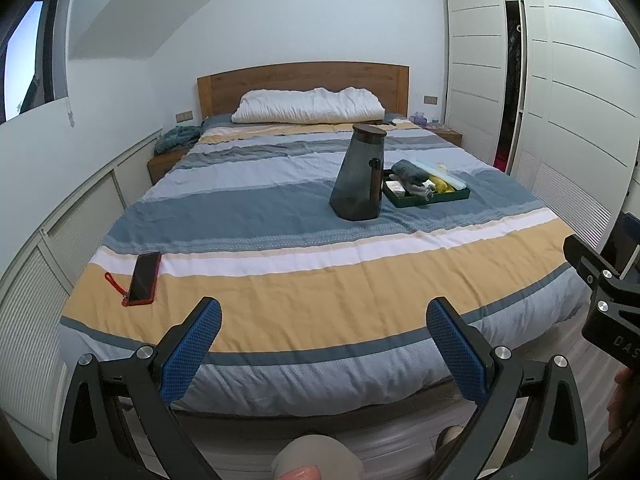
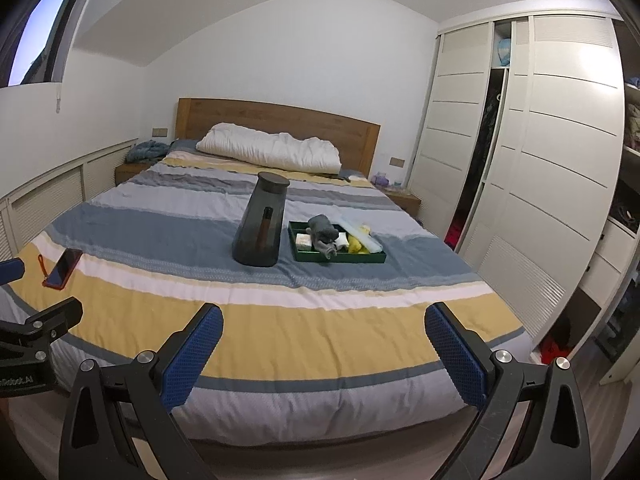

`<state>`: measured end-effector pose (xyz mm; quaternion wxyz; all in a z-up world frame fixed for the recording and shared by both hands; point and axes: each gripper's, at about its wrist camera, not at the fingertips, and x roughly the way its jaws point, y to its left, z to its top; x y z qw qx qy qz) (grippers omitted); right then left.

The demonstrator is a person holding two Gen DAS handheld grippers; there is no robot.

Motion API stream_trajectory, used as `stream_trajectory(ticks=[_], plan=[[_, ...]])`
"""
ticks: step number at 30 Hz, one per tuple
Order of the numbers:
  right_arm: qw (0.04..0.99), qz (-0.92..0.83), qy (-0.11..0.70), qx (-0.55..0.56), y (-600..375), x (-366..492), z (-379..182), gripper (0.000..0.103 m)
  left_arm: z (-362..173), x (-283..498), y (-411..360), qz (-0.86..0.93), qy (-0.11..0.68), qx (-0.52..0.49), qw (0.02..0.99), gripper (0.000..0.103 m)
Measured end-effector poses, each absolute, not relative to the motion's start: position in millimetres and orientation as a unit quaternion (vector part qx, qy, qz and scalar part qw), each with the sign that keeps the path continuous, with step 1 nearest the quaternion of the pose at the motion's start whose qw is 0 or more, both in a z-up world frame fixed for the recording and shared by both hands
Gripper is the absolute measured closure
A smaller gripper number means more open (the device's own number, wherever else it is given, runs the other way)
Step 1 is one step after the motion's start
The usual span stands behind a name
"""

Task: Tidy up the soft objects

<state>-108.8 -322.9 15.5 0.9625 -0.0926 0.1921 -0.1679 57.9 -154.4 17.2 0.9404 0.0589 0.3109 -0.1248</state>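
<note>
White bedroom with sloped ceiling. Bed (image 1: 304, 280) under striped blue, yellow and white cover, wooden headboard (image 1: 304, 82) against far wall. Low wooden nightstand (image 1: 164, 162) on each side. Tall white wardrobe (image 2: 560, 160) along right wall, one door ajar. Dark-framed window (image 1: 24, 60) at upper left showing daylight.

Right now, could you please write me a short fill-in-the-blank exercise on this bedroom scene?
1. The dark pitcher stands upright on the ____.
2. The grey cloth lies in the green ____.
3. Both the left gripper and the right gripper are ____.

Missing words: bed; tray; open
</note>
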Motion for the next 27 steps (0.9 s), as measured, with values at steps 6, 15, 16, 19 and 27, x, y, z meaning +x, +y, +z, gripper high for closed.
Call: stream_trajectory(ticks=[6,15,16,19,27], plan=[[0.964,-0.170,0.184,-0.088,-319,-113,17,0.000,23,53,-152,-0.126,0.304,0.057,0.943,0.003],[0.960,-0.180,0.198,-0.079,-327,-100,17,0.000,23,53,-156,-0.129,0.307,0.062,0.941,0.003],[0.960,-0.180,0.198,-0.078,-327,-100,19,0.000,23,53,-157,-0.130,0.307,0.062,0.941,0.003],[0.960,-0.179,0.200,-0.077,-328,-97,19,0.000,22,54,-158,-0.132,0.308,0.061,0.940,0.003],[0.960,-0.176,0.204,-0.079,-332,-95,20,0.000,23,56,-156,-0.133,0.304,0.057,0.941,0.003]])
